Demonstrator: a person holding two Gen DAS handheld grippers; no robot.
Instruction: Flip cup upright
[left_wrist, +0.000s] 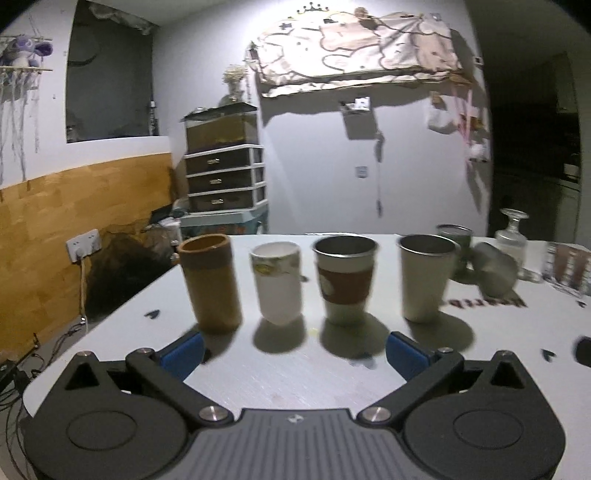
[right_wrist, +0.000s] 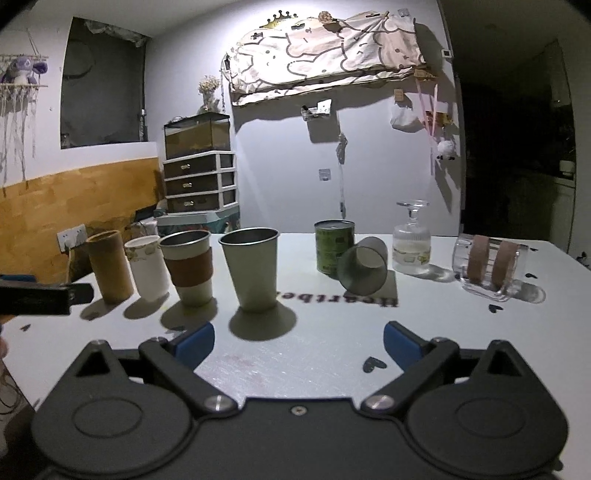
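Grey translucent cup (right_wrist: 364, 268) lies tipped on the table (right_wrist: 332, 354), far right, leaning against a green can (right_wrist: 333, 246). We hold the left gripper (left_wrist: 293, 354) and right gripper (right_wrist: 298, 341) wide-jawed, empty, near four upright cups, likely awaiting approach.

Left claw (left_wrist: 293, 352) with blue pads on its fingertips (left_wrist: 183, 354), black angular linkage arms, silver round pivot screws, grey ribbed centre plate, right claw (right_wrist: 298, 345) alike, blue fingertips (right_wrist: 195, 343), black round-lobed housing
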